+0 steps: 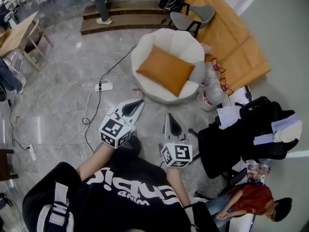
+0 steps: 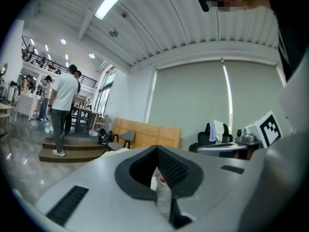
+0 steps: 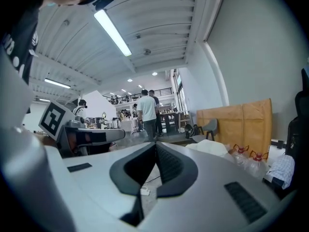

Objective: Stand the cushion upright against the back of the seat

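Observation:
An orange cushion (image 1: pixel 165 70) lies flat, slightly tilted, in the round white seat (image 1: pixel 145 52) ahead of me on the marble floor. My left gripper (image 1: pixel 139 103) and my right gripper (image 1: pixel 169 116) are held side by side short of the seat, both pointing toward it. Each is shut with nothing between the jaws. In the left gripper view the left gripper (image 2: pixel 157 149) has its jaws together. The right gripper (image 3: pixel 155 145) looks the same in its own view, where the seat's white edge (image 3: pixel 211 148) shows just past it. The cushion is hidden in both gripper views.
Water bottles (image 1: pixel 213 87) stand at the seat's right side. A power strip (image 1: pixel 105 86) and cables lie on the floor to its left. A black chair with clothes (image 1: pixel 251 129) and a seated person (image 1: pixel 256 199) are at the right. Behind the seat are a grey chair (image 1: pixel 193 14), wooden boards (image 1: pixel 231 37) and a step (image 1: pixel 125 14).

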{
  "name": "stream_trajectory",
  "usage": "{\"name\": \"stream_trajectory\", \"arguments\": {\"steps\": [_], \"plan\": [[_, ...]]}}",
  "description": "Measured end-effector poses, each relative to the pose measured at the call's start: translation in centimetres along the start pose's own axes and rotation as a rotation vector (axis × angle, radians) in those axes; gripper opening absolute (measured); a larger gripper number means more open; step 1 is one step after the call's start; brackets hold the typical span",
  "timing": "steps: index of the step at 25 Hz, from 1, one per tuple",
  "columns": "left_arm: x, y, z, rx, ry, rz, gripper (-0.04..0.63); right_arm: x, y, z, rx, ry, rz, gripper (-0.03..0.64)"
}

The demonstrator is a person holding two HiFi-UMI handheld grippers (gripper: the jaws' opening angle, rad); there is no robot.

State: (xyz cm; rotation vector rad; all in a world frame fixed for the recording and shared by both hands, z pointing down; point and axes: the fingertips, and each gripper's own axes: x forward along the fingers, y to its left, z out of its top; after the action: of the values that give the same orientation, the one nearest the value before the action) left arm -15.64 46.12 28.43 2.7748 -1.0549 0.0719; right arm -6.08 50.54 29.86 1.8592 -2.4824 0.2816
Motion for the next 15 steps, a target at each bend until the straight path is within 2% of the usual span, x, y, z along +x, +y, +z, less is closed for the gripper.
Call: {"name": "stream_trajectory", "arguments": {"steps": [7, 15], "plan": [[5.5, 4.9, 1.7, 0.002, 0.004, -0.029, 0.009, 6.7, -2.8, 1.5, 0.000, 0.013, -0.028, 0.021], [9.6, 9.8, 3.6, 0.008, -0.006, -0.081, 0.008, 13.7, -3.5, 3.0, -0.009, 0.017, -0.030, 0.021]]}}
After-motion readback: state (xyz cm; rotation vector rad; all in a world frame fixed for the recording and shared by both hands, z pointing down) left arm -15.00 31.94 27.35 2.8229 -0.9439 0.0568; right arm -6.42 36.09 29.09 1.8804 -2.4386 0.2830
